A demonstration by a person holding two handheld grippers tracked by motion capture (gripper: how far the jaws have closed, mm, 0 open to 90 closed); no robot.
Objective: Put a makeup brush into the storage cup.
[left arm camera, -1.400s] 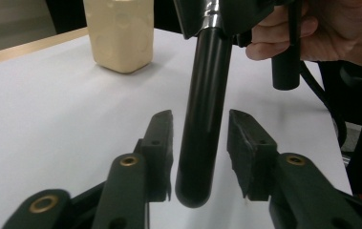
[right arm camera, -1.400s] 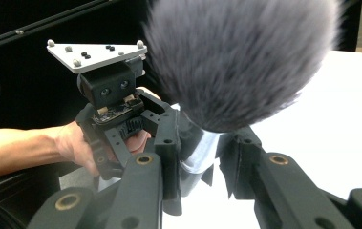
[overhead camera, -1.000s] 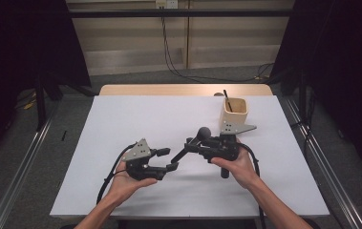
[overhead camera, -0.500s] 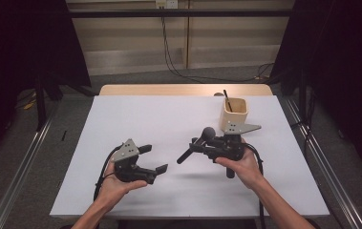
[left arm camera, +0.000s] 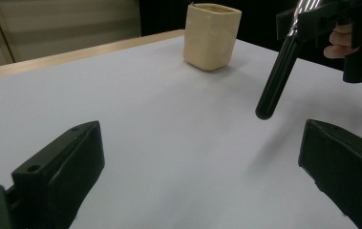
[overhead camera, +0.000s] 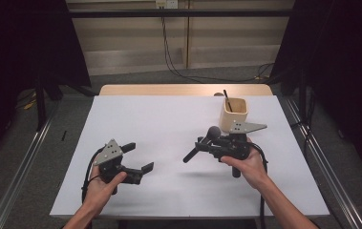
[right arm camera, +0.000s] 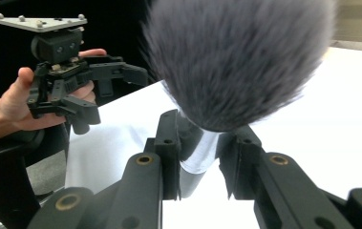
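Pinching the brush at its silver collar, your right gripper holds it above the worktop; your left gripper, jaws just spread, stands well apart, nothing between.

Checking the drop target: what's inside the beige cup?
From the high view, one thin dark stick leans inside the beige cup, poking above the rim. The cup's walls hide its lower end and the bottom; the left gripper view shows just the outside.
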